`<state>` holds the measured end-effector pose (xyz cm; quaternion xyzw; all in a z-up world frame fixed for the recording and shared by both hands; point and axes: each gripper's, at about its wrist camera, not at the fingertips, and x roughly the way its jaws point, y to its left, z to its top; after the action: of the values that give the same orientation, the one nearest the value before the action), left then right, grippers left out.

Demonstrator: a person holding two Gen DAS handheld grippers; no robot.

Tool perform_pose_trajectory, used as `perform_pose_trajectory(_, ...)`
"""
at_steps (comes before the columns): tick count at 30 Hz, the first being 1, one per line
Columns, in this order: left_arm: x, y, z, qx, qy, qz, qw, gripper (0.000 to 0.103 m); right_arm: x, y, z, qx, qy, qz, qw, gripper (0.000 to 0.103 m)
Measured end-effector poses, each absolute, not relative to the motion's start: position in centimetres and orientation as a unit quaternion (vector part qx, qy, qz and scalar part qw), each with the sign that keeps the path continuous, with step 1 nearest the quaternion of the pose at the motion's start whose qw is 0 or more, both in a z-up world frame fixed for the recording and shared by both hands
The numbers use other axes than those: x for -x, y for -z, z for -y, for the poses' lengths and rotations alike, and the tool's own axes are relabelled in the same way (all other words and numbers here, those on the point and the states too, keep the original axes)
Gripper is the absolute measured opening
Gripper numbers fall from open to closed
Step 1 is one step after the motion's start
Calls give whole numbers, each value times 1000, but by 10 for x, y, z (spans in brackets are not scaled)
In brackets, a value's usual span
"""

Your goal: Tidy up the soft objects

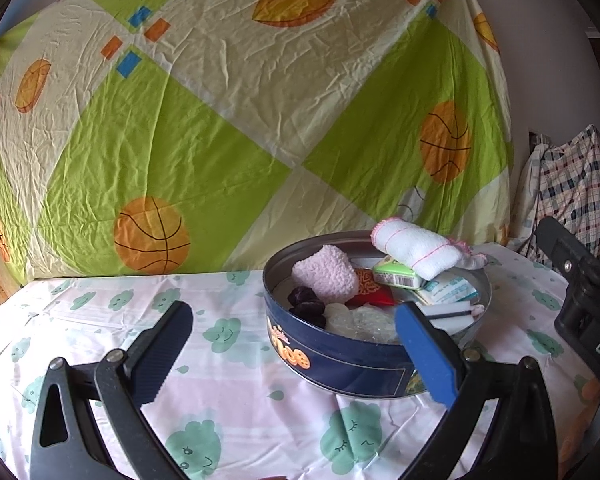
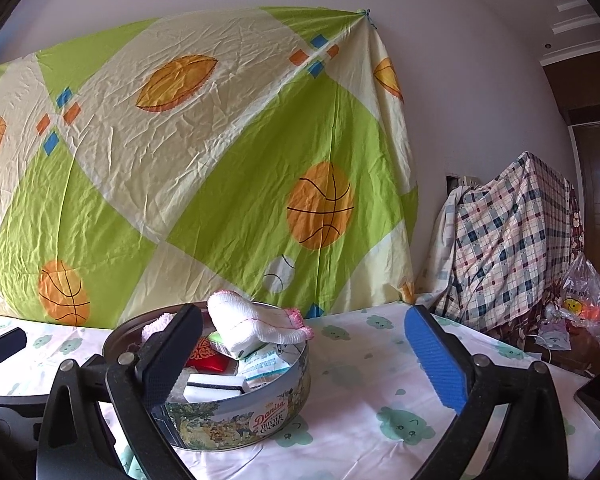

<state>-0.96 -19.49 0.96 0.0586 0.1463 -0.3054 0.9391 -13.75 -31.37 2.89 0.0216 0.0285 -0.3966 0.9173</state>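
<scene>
Now the rolled white towel [image 2: 256, 326] lies across the tin's [image 2: 236, 424] far rim, nearer the right gripper [image 2: 304, 364], both grippers' fingers spread and empty.

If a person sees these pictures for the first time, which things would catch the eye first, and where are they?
First, the big green and cream sheet with basketballs, hung across the wall behind the table. Next, the round cookie tin on the cloud-print tablecloth, full of soft things, with a rolled white towel resting on its far rim. Both hand-held grippers, left and right, stand open and empty.
</scene>
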Motion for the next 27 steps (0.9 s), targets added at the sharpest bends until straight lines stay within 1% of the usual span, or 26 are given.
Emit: perform_pose_trajectory(27,9,-9,194,-58,303,-146,940,103,140,-30,315,-18,396,-23,918,102)
